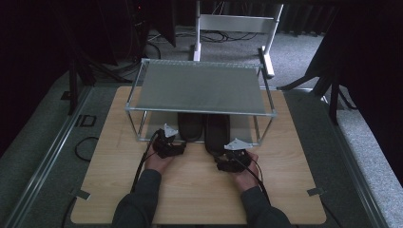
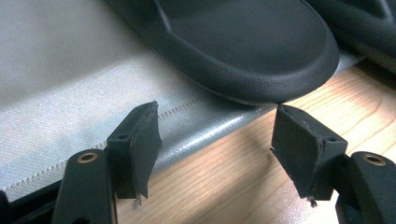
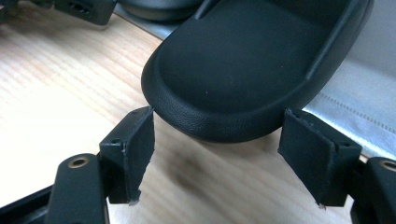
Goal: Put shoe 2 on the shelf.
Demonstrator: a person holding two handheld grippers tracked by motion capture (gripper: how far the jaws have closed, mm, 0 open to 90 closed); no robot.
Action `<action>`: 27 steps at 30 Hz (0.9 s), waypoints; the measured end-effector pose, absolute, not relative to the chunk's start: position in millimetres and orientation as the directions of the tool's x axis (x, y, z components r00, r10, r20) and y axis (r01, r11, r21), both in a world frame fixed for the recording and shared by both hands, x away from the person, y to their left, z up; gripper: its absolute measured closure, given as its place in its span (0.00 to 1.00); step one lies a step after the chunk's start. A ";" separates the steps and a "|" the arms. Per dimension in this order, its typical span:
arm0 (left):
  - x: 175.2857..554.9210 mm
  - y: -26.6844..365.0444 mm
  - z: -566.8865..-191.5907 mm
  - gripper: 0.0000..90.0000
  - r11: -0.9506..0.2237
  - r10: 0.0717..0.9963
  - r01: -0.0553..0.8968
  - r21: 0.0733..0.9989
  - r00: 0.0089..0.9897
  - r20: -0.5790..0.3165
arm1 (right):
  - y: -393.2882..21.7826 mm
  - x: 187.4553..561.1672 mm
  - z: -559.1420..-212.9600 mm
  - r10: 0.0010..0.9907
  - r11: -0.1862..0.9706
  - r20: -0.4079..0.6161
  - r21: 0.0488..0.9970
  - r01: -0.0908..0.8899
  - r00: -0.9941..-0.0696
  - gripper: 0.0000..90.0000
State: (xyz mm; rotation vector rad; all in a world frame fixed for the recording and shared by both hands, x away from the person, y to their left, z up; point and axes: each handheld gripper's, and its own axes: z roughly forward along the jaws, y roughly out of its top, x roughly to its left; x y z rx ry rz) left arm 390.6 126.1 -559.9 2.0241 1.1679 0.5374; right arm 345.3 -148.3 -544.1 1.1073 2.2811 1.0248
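Observation:
Two black slippers lie side by side under a low rack; the left slipper (image 1: 191, 126) (image 2: 252, 51) rests on a grey mat (image 2: 70, 93). My left gripper (image 1: 170, 144) (image 2: 217, 114) is open just short of its rounded end, which sits a little right of centre. The right slipper (image 1: 217, 134) (image 3: 233, 70) overhangs the mat onto the wooden table (image 3: 60, 107). Its rounded end sits just ahead of the tips of my open right gripper (image 1: 231, 157) (image 3: 219, 116); nothing is held.
A metal-framed rack with a grey shelf top (image 1: 202, 88) stands over the slippers, its thin posts (image 1: 138, 126) at the corners. Bare tabletop (image 1: 199, 190) lies in front. The left gripper (image 3: 84, 9) appears at the right gripper view's top left. Cables trail back from both grippers.

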 end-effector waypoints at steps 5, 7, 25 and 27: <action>390.5 126.3 -559.9 0.37 -0.324 0.864 0.561 0.762 0.503 -0.003 | -147.5 356.5 -545.1 0.795 0.418 -0.040 0.760 0.498 -0.606 0.30; 390.5 126.3 -559.8 0.37 -0.324 0.864 0.561 0.762 0.504 -0.003 | -147.5 358.2 -545.3 0.795 0.415 -0.035 0.760 0.501 -0.605 0.30; 389.3 127.0 -559.7 0.36 -0.327 0.856 0.553 0.766 0.517 -0.008 | -138.6 381.4 -547.7 0.802 0.388 -0.013 0.771 0.504 -0.597 0.33; 389.2 127.6 -559.7 0.36 -0.322 0.856 0.553 0.768 0.517 -0.014 | -138.1 383.4 -547.9 0.804 0.384 -0.009 0.772 0.507 -0.595 0.33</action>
